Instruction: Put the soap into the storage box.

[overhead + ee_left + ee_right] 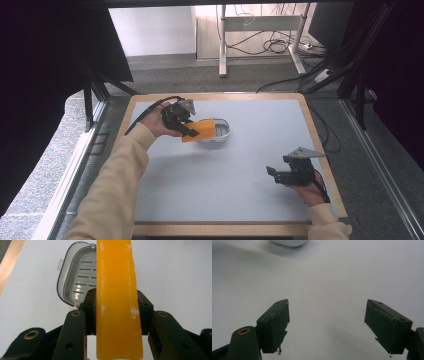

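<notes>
Right claw (pixel 325 325) agape (nothing between), grey table (pixel 332 277)

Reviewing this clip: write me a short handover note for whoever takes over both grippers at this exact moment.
Left gripper: shut on the orange soap bar, held just above the open soap dish at the table's far left.
Right gripper: open, holding nothing, low over the bare grey mat at the near right.
Done: bar picked up and brought to the dish.
Left: probably lower the bar onto the slotted tray and release; the bar is not yet seated.
</notes>
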`<state>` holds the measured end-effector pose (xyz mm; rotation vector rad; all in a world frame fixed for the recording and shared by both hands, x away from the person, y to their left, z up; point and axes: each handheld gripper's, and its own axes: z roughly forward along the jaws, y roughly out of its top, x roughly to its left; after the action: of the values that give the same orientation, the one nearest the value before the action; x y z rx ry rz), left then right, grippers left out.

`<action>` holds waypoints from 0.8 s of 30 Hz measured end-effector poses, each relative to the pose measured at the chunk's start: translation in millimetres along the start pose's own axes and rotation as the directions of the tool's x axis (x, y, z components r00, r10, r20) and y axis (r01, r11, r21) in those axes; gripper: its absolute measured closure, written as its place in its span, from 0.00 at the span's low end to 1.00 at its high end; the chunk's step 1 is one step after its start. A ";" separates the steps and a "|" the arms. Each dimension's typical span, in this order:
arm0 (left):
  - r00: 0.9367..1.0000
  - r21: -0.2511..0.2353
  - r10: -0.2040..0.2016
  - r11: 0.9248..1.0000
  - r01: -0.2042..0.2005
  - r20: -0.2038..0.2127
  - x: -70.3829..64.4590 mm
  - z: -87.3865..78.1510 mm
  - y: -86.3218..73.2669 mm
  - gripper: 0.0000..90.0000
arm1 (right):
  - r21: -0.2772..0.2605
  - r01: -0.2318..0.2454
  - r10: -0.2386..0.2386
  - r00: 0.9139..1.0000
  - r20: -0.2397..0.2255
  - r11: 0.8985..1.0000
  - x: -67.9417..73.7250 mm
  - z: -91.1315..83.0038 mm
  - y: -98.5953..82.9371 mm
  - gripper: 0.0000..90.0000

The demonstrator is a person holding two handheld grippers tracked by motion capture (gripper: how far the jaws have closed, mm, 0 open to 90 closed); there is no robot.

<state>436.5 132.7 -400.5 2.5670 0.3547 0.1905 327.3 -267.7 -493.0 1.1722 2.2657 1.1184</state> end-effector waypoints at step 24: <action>1.000 0.014 0.005 1.000 -0.006 0.027 23.8 12.3 13.0 0.69 | 0.001 -0.003 0.003 1.000 -0.002 1.000 2.0 -0.1 0.3 0.23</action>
<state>464.5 122.8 -402.5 2.5823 0.3404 0.1558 326.2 -266.1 -492.6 1.1762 2.2663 1.1202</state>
